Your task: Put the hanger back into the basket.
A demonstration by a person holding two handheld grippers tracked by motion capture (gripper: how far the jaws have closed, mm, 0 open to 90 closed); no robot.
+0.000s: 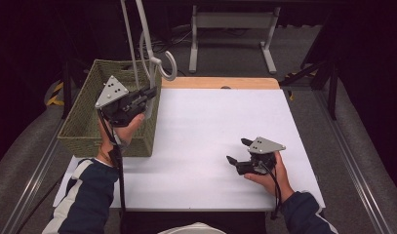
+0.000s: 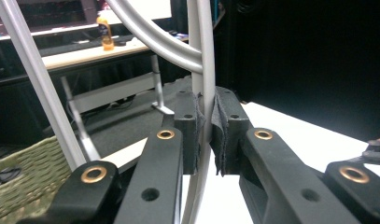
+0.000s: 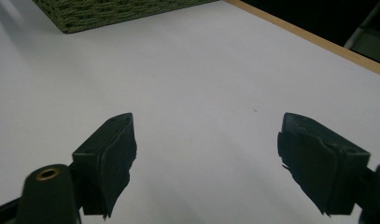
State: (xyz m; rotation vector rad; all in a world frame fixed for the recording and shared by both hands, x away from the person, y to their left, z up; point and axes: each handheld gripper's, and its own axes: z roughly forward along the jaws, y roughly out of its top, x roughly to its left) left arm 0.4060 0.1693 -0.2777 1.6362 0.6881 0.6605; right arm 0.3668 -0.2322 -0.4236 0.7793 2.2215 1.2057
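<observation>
One hanger (image 1: 148, 58) over woven basket (image 1: 84, 124)

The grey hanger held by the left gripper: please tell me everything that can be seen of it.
The grey hanger looks like smooth, pale grey plastic or coated metal, made of thin round bars. Its hook curls open at the lower end, above the far right corner of the woven basket. Two long bars rise from there out of the top of the high view, so its whole shape cannot be seen. The left gripper is raised over the basket's right edge, and its padded fingers are shut on one bar.
</observation>
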